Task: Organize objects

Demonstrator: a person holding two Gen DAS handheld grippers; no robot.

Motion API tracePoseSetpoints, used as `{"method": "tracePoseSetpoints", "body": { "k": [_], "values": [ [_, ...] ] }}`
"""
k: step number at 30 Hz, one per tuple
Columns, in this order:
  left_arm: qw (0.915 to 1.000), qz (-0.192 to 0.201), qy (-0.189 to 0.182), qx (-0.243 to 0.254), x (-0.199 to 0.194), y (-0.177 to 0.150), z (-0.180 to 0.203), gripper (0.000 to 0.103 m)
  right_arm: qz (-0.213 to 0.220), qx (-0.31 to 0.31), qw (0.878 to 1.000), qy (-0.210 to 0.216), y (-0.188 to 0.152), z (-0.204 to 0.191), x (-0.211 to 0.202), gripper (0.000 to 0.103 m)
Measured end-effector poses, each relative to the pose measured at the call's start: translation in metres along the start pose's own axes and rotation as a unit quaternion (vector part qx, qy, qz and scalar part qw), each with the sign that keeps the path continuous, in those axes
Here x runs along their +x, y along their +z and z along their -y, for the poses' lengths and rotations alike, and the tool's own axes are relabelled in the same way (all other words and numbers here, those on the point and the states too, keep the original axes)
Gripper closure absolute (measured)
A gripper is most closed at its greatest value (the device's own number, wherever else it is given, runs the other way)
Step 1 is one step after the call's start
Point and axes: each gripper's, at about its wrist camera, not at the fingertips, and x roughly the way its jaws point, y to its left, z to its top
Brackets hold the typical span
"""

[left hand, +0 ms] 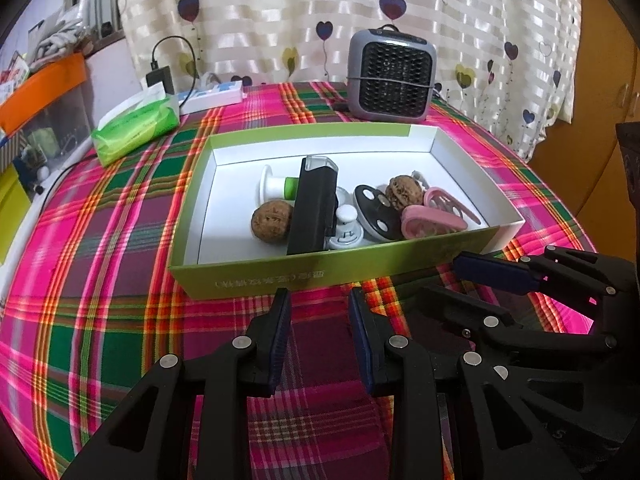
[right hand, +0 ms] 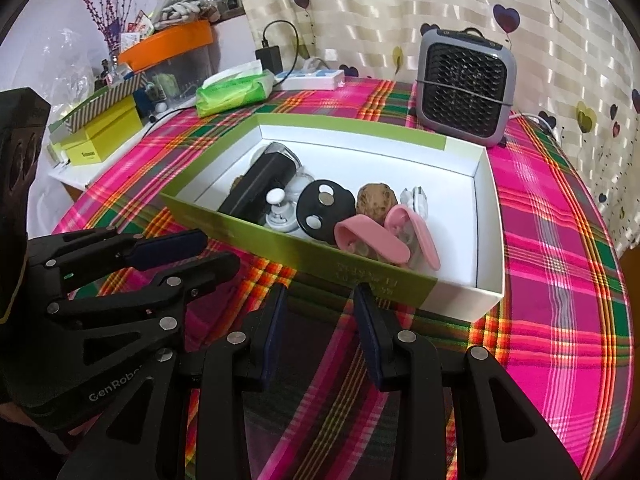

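Small objects gathered in the box, both grippers empty.

The green box sat at twelve o'clock of the left gripper and right gripper, whose jaws stood partly open, holding nothing. Walnuts, pink clip and black case lay inside; the task looked nearly finished.

Both of my wrist views are evenly lit and fairly bright, with oversaturated pinks in the plaid tablecloth ahead of my fingers. Soft shadows sit beneath my 2 grippers. The curtain beyond the box shows pale sheen stripes. Straight edges bow near the rim, corners go black, and the far-left clutter looks soft and slightly smeared.
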Motion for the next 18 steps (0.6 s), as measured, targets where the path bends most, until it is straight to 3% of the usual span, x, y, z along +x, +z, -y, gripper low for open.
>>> {"method": "tracePoseSetpoints", "body": {
  "k": [18],
  "values": [
    [0.9996,-0.016,0.021,-0.005,0.0088,0.0007,-0.0016,0.077,-0.021,0.004,0.999,-0.044,0.0013,-0.0032,0.0097,0.067]
  ]
}}
